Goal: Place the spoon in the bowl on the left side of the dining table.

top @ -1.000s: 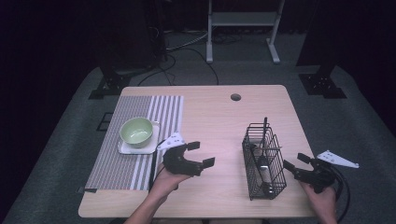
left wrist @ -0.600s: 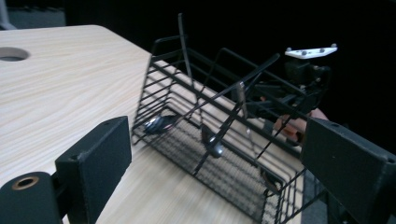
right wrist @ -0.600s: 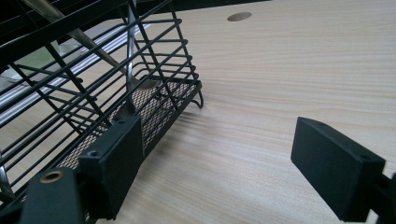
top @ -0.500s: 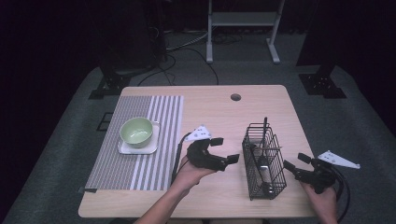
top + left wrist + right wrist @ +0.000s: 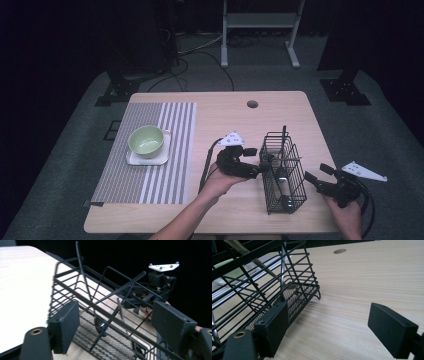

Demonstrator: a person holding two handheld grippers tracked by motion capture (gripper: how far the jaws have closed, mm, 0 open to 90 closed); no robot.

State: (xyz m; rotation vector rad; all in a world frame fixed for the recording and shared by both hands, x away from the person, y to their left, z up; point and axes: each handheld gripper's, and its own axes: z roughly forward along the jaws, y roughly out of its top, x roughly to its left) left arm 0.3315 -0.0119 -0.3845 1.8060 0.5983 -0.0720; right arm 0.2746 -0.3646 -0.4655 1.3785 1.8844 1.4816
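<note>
- Basket (image 5: pixel 283 172): black wire, on the table (image 5: pixel 235 120) right of centre, well apart from the mat (image 5: pixel 150 155). Utensils (image 5: pixel 113 293) stand in it, handles tilted above the rim.
- Your left gripper (image 5: pixel 257 162) is at the basket's left wall. In the left gripper view the jaws are spread wide, the top rim wire between them and neither pad touching. It grips nothing.
- Your right gripper (image 5: pixel 316 180) sits just right of the basket, near the table edge. In its own view the jaws gape over bare wood, the basket beside the left jaw. It holds nothing either.
- Handling, judged: the wire frame looks light and stiff, so it may slide or tip under a sideways push. The loose utensils would probably shift and rattle.
- Where to hold: the thick top rim wire, mid-wall, pads square across it. The thin side wires look slippery and narrow for flat pads.
- Bowl (image 5: pixel 146 141) on a plate (image 5: pixel 162 159) on the mat, clear of both hands.
</note>
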